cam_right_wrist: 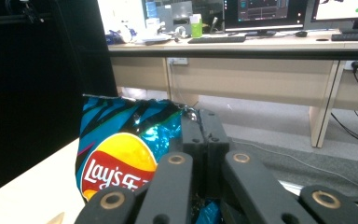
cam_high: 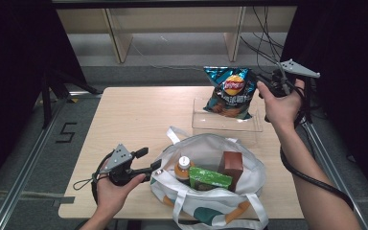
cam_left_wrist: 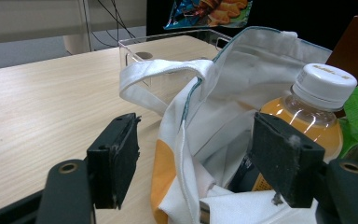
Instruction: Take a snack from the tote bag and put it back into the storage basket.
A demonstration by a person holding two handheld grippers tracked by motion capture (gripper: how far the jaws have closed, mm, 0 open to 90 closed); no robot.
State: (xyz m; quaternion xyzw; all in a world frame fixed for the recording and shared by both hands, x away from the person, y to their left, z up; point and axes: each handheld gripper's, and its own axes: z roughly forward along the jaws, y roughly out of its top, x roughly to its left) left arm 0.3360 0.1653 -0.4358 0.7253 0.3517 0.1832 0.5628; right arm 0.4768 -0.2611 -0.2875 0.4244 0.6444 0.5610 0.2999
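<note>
The right claw [cam_high: 263, 81] is closed on the upper corner of the chip bag [cam_high: 231, 92], its two black jaws pressed together with the foil pinched between them. The chip bag hangs upright from that grip, above the clear plastic bin [cam_high: 199, 122] that stands on the far right part of the table [cam_high: 129, 120]. Nearer the person, the left claw [cam_high: 148, 160] stands open, with the rim of the white tote bag [cam_high: 249, 165] between its jaws. In the tote bag stand an orange drink bottle [cam_high: 183, 167], a green packet [cam_high: 209, 178] and a brown box [cam_high: 231, 165], close together.
</note>
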